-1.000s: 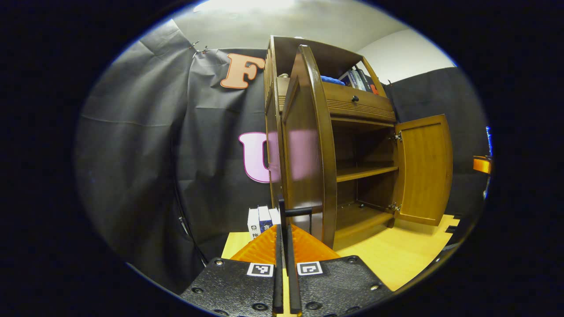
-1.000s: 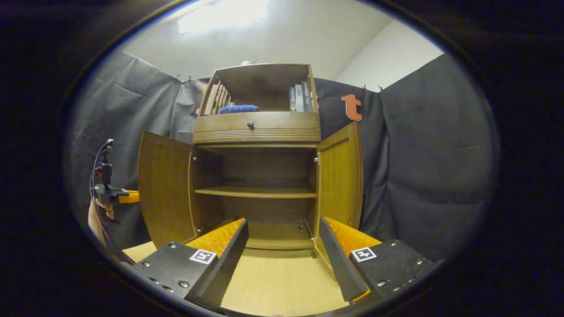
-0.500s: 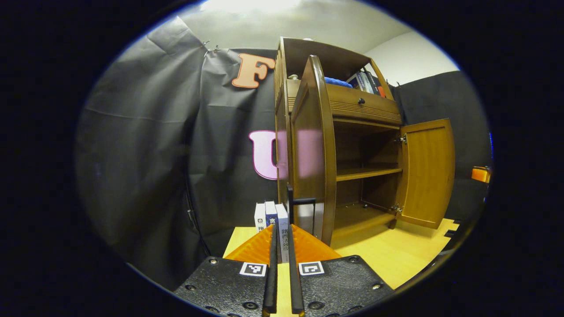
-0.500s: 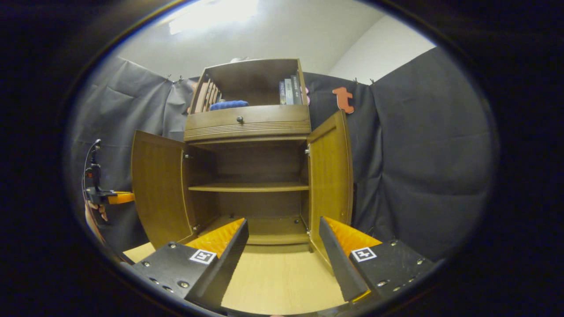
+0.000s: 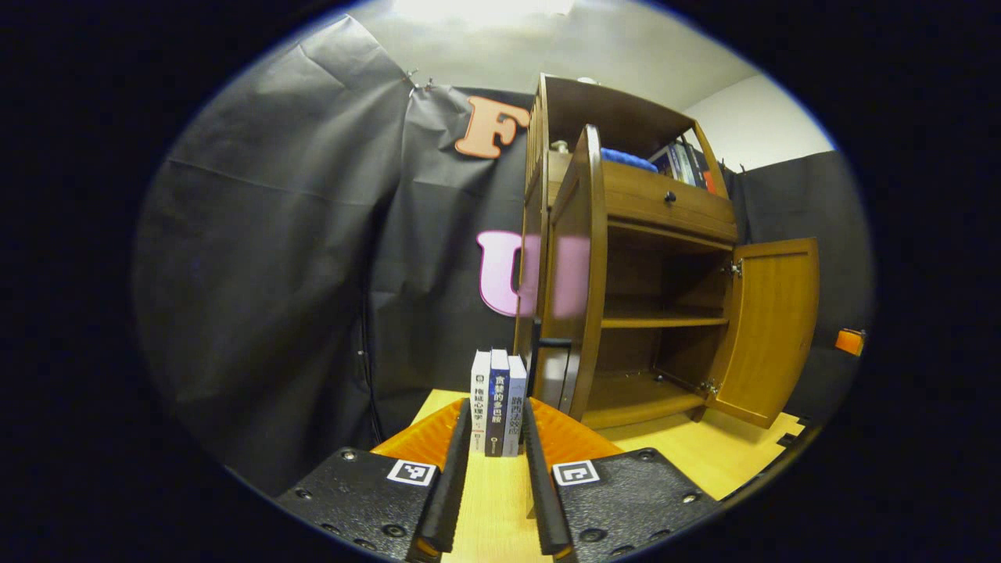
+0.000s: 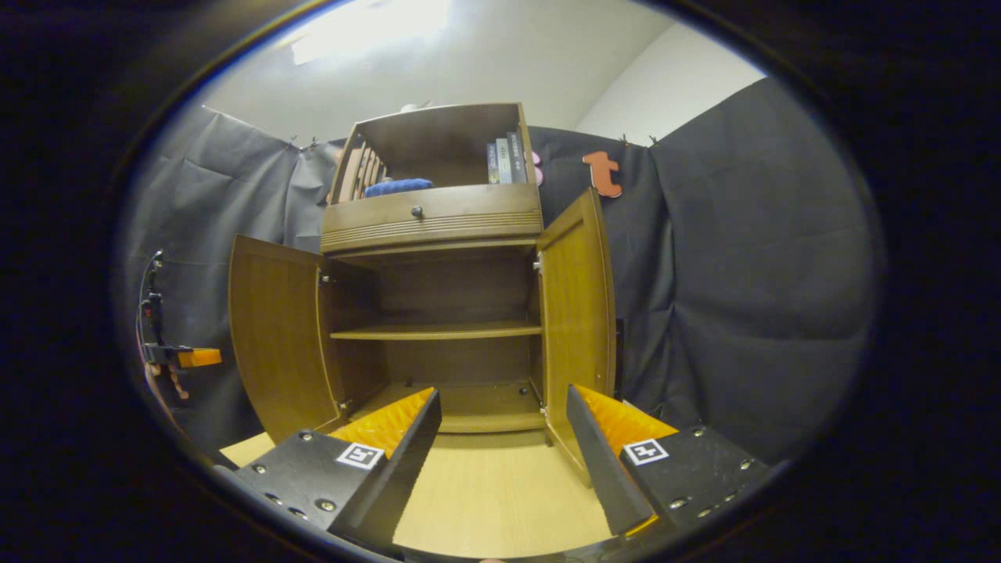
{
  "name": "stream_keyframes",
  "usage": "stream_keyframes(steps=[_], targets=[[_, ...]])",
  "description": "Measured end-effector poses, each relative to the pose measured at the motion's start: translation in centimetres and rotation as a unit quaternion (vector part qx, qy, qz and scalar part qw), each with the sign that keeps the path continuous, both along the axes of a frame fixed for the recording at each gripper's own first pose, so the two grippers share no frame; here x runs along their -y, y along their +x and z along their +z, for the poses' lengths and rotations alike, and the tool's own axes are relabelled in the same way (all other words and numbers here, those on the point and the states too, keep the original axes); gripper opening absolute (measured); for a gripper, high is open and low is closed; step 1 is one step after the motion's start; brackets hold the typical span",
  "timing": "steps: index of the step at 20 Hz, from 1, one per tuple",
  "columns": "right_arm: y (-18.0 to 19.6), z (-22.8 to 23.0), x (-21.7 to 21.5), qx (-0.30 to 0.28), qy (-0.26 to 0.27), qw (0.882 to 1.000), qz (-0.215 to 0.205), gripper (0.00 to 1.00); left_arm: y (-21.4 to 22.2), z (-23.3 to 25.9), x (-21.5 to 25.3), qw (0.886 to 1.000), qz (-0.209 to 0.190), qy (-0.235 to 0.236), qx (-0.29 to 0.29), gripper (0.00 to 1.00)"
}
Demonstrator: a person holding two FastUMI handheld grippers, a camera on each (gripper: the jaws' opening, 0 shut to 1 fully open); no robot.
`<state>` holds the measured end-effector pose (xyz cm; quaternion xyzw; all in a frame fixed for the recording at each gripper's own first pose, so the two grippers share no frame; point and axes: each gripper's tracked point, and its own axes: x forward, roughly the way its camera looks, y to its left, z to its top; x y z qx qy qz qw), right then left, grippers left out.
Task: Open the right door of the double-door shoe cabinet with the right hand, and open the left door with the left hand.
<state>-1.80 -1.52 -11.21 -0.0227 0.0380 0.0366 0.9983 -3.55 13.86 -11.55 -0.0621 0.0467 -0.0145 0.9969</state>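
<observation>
In the left gripper view, the left hand-held gripper sits nearest, its 2 fingers a narrow gap apart with nothing between them, over the pale wooden table. Just beyond the fingertips stand 3 books, upright with spines facing the camera, beside the cabinet's left side. Past them the left door of the shoe cabinet is swung out, seen almost edge-on, its long axis vertical and its free edge pointing toward the camera; a dark bar handle is fixed low on its outer face. Farther off, the right door stands open too, its inner face turned this way.

In the right gripper view, the right hand-held gripper is spread wide and grips nothing, hanging over the table in front of the cabinet. Beyond it the cabinet faces the camera squarely, both tall doors swung outward on their hinges, the left door angled off to the view's left and the right door pointing nearly straight forward. Inside, 1 shelf runs level across. Above are a drawer with a round knob, a blue cloth and upright books. At the far left edge, the left hand-held gripper appears with a hand under it.
</observation>
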Motion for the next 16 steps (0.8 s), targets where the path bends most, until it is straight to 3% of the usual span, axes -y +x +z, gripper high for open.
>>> stream_keyframes(steps=[6, 8, 16], targets=[[0.0, -0.2, 0.9, 0.002, 0.003, 1.0, -0.003, 0.94, -3.6, 2.6, 3.0, 1.0, 0.013, 0.004, 0.025, 0.96], [0.2, -0.1, 1.2, 0.003, 0.005, 1.0, -0.006, 0.96, -3.9, 3.9, 4.7, 0.999, 0.011, 0.007, 0.03, 0.9], [-0.1, 0.0, 1.7, 0.001, 0.033, 0.999, -0.022, 0.96, -2.8, 8.5, 11.2, 0.997, 0.001, 0.003, 0.072, 0.92]])
